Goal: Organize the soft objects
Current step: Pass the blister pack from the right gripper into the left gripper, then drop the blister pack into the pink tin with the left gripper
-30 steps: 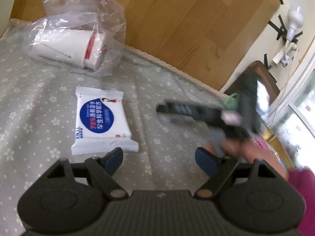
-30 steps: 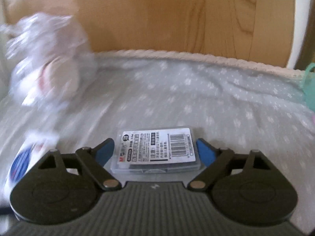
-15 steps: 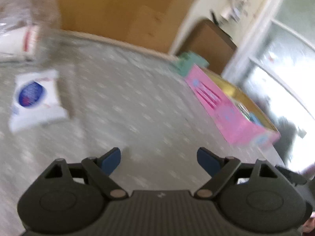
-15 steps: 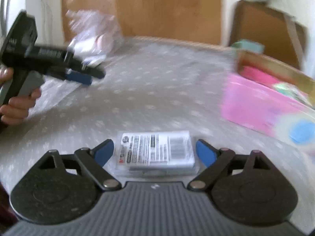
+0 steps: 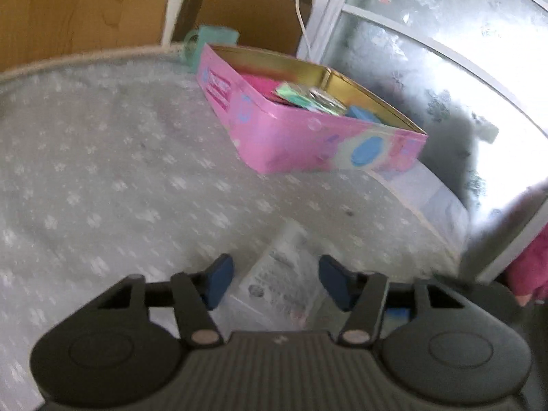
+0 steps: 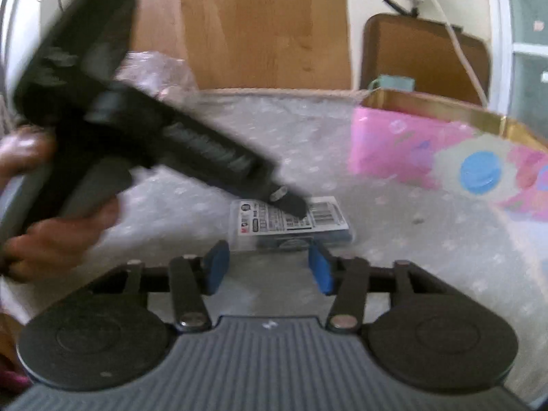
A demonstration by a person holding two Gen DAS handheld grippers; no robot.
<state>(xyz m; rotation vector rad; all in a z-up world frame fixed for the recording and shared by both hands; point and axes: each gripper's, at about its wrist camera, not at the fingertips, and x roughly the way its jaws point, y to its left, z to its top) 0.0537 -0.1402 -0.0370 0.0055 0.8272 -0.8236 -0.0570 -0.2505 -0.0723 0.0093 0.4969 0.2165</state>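
A flat clear labelled packet (image 6: 291,221) lies on the floral tablecloth (image 5: 102,171), near the pink tin box (image 5: 308,137). The left gripper (image 5: 275,282) hangs released over it; the right gripper (image 6: 267,267) sits just short, also spread and empty.

Black gripper (image 6: 269,267), blue pads (image 6: 216,267) — magenta sleeve (image 5: 529,270)

A grey cloth with small white flowers (image 5: 102,171) covers the table, edged by pale braided trim (image 5: 85,56). Behind it stands a wooden panel (image 6: 263,27). A teal mug (image 5: 209,46) sits at the far edge, a brown cabinet (image 6: 424,58) behind it. A white cable (image 5: 301,10) hangs down there. On the right, a frosted glass door (image 5: 428,51), glaring bright.
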